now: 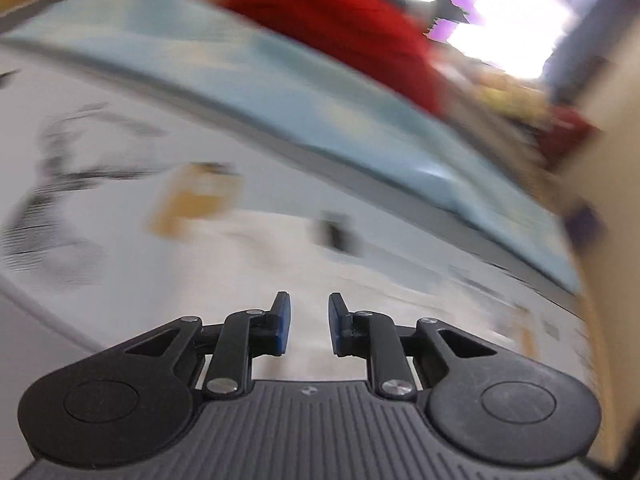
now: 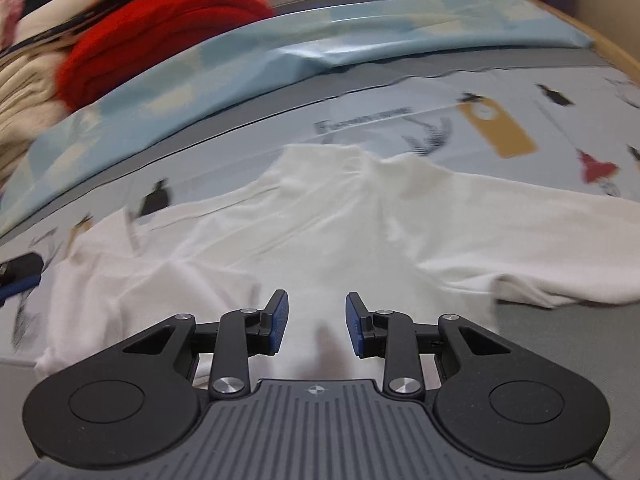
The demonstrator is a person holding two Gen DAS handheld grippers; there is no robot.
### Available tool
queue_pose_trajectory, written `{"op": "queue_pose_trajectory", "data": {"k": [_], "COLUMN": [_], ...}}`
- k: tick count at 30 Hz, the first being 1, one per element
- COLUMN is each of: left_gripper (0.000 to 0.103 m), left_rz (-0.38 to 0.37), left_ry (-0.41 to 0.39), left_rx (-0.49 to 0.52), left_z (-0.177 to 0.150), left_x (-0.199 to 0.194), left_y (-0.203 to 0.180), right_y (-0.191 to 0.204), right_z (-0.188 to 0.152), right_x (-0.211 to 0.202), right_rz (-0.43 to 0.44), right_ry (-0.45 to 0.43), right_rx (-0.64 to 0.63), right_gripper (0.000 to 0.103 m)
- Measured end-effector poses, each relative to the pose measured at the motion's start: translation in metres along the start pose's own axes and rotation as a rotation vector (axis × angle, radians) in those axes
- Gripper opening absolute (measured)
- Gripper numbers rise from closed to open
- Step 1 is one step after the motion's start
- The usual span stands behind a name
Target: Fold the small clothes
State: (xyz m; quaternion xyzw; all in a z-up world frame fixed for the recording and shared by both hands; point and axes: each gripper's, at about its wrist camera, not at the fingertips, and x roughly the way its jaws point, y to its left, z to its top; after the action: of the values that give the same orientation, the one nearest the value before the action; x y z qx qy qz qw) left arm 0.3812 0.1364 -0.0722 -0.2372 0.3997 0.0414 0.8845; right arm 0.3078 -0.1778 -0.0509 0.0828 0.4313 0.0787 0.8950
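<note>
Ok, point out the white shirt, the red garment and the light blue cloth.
white shirt [image 2: 320,224]: right wrist view, middle of its body.
red garment [image 2: 160,36]: right wrist view, centre of the folded stack.
light blue cloth [image 2: 360,40]: right wrist view, its upper surface.

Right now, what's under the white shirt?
The white shirt lies on a printed grey sheet that shows around its edges. Whatever sits directly beneath the shirt is covered.

No legible text on sheet [image 2: 360,120]
</note>
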Motion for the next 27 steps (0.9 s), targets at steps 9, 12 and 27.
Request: {"op": "queue_pose_trajectory", "data": {"k": [9,12,27], "left_gripper": [0.021,0.021,0.022], "left_rz": [0.154,0.146,0.117], "left_ry": [0.050,0.048,0.080], "left_rx": [-0.162,-0.191,-0.179], "left_z": [0.024,0.029,0.026], "left_x": [0.007,0.005,0.004], "left_y": [0.062,0.068,0.062], "right_y": [0.094,0.122,0.112], "right_z": [-0.034,-0.050,-0.033], "right_x": [0.011,0.022,0.018], "right_rz": [0.200,0.224,0.227], "right_ry": [-0.018,-0.001,-0.105], "right_rx": [-0.369,-0.471,-0.400], "right_gripper": [0.035,0.035,0.012]}}
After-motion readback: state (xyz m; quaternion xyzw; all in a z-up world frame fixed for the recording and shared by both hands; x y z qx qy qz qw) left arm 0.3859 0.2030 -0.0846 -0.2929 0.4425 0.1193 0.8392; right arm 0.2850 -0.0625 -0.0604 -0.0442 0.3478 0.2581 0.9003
